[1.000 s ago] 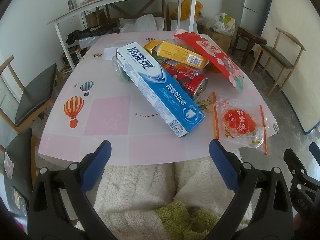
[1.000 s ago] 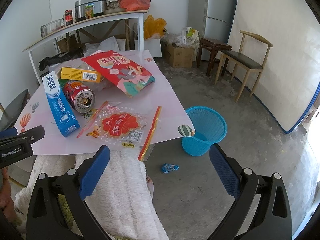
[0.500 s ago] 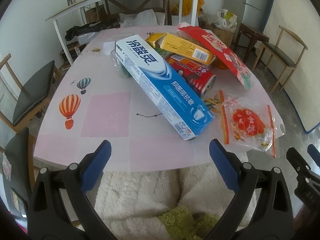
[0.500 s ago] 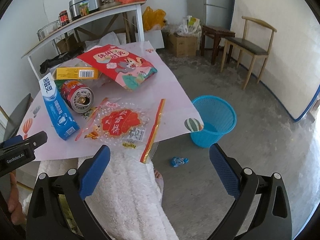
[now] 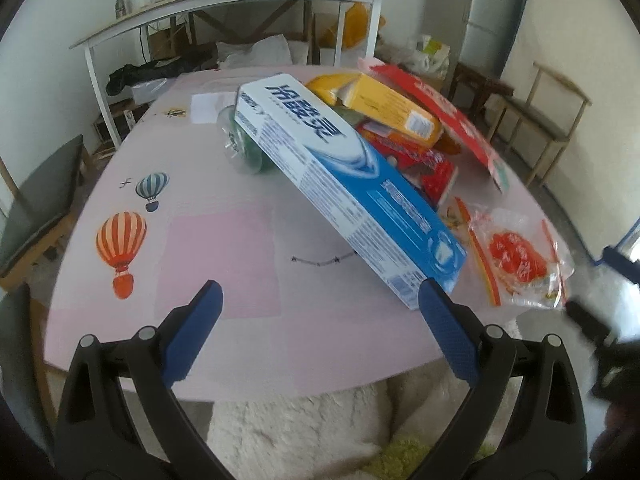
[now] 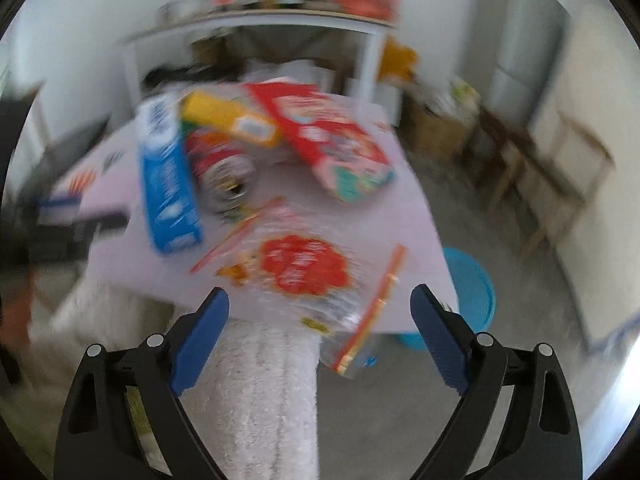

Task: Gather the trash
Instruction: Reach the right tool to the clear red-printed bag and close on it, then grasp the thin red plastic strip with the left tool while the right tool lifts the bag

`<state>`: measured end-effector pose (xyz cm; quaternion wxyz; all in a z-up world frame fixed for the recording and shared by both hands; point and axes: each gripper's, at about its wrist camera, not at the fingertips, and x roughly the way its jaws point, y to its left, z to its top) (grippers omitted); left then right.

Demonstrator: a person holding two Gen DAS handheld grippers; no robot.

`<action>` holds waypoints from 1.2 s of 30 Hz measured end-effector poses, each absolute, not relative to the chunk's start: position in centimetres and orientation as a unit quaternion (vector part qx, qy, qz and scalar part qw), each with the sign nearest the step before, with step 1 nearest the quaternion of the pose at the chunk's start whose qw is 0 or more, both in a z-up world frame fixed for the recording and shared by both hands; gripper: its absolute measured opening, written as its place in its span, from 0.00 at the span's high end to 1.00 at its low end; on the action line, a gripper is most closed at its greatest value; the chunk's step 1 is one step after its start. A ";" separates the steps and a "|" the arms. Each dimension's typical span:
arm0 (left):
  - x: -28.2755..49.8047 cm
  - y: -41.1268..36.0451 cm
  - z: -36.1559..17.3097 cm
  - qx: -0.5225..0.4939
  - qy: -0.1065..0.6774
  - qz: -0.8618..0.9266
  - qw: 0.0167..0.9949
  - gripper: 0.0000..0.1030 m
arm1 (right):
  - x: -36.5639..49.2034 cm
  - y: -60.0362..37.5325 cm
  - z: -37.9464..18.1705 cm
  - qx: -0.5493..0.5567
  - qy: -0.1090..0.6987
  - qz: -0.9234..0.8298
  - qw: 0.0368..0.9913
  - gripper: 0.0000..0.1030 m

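Both claws are hanging released and empty; right gripper [image 6: 316, 320], jaws just narrowing slightly, is nearer the clear snack bag [image 6: 308, 276] lying dead ahead, long axis crosswise, overhanging the table [image 6: 408, 216]; left gripper [image 5: 318, 312] is facing the toothpaste box [image 5: 344, 184].

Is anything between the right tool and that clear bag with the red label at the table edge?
Nothing visible. The right tool has open jaws that have just been closing slightly, and the clear bag overhangs the table edge just ahead, with nothing on it.
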<state>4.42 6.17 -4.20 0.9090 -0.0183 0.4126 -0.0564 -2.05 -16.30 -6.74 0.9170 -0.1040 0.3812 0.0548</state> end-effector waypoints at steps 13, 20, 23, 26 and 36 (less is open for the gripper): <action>5.0 8.2 -4.4 -0.073 0.392 -0.095 0.912 0.08 | 2.2 -14.5 -10.6 -0.132 0.422 0.094 0.892 0.44; 4.6 7.8 -3.7 -0.067 0.369 -0.118 0.919 0.08 | 2.5 -15.3 -10.6 -0.076 0.439 0.093 0.890 0.87; 4.4 7.7 -3.1 -0.063 0.355 -0.126 0.924 0.08 | 2.4 -15.5 -10.5 -0.065 0.439 0.092 0.892 0.94; 4.3 7.5 -2.4 -0.062 0.341 -0.136 0.928 0.08 | 1.8 -15.6 -9.7 -0.045 0.431 0.104 0.895 0.96; 6.1 5.3 2.4 -0.086 0.280 -0.211 0.933 0.09 | -0.1 -18.5 -6.4 0.051 0.389 0.141 0.909 0.97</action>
